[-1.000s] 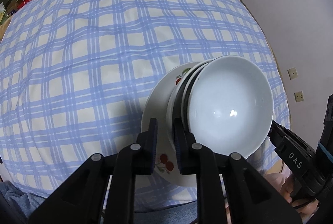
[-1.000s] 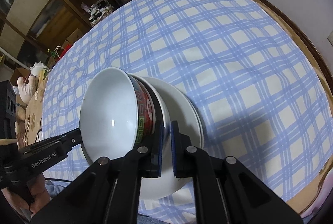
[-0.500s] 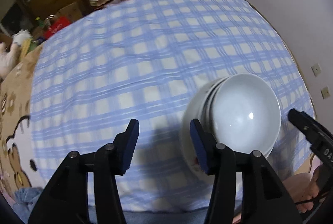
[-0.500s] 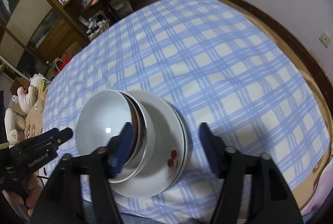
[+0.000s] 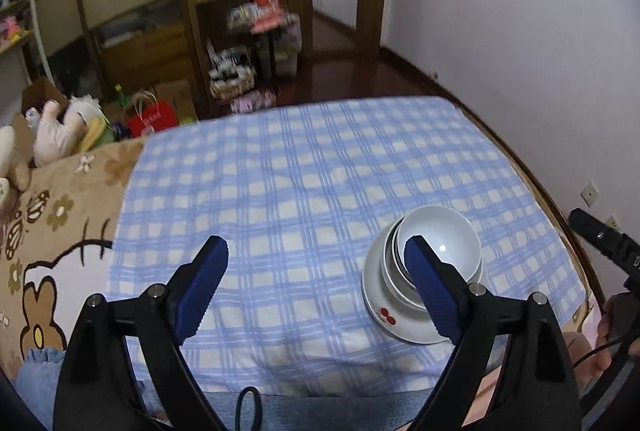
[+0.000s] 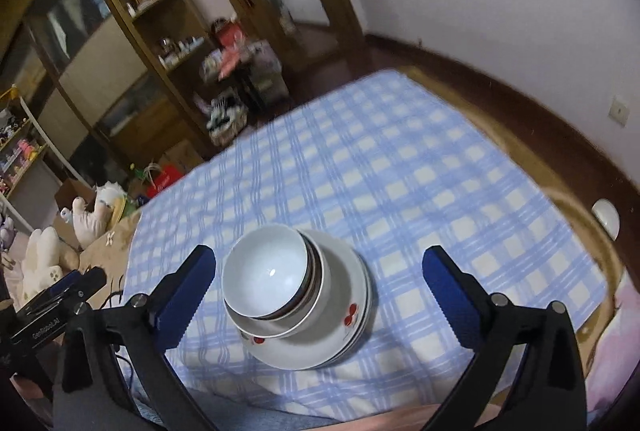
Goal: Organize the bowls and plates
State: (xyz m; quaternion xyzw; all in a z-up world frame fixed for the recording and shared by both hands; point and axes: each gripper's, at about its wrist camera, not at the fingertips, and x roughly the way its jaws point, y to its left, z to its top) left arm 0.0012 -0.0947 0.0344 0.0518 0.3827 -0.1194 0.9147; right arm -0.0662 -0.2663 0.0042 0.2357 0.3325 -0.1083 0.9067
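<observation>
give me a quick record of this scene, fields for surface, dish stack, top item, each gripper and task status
surface: blue checked cloth
dish stack: bowls nested on cherry-print plates, near the cloth's front edge
top item: white bowl, tilted
left gripper: open, jaws have just been opening, nothing between them
right gripper: open, jaws have just been opening, apart from the stack
task status: dishes stacked in one pile, neither gripper touching it
</observation>
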